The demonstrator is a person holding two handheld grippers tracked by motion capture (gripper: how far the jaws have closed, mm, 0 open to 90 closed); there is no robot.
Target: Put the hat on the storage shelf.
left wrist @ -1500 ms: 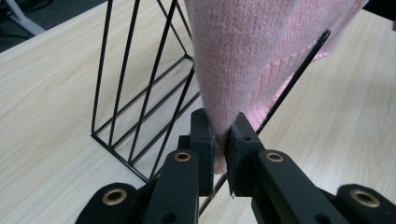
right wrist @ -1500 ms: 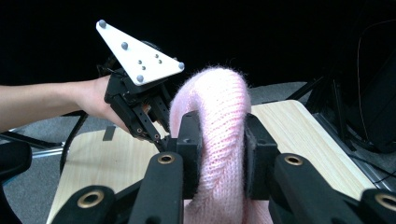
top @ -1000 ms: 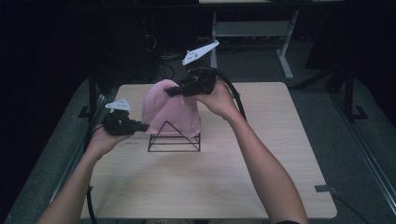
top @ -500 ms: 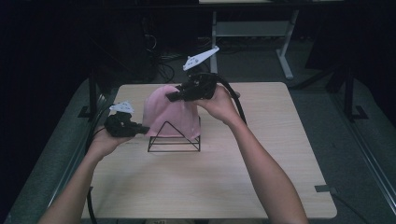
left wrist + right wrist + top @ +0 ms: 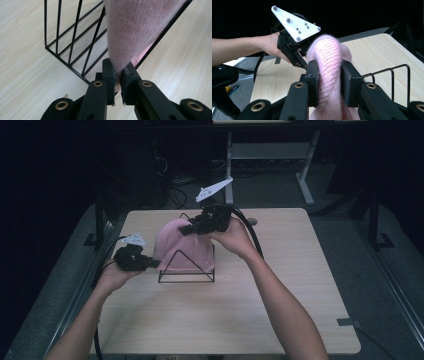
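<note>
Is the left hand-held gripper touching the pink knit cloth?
Touching. The left gripper view shows the left hand-held gripper with both jaws pinched on a fold of the pink knit cloth.

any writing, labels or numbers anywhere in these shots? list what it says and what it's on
None can be read. The pink knit cloth, the black wire rack, the wooden table and both grippers carry no text. The grey plate on the left gripper bears only small round studs, no letters or numbers.
</note>
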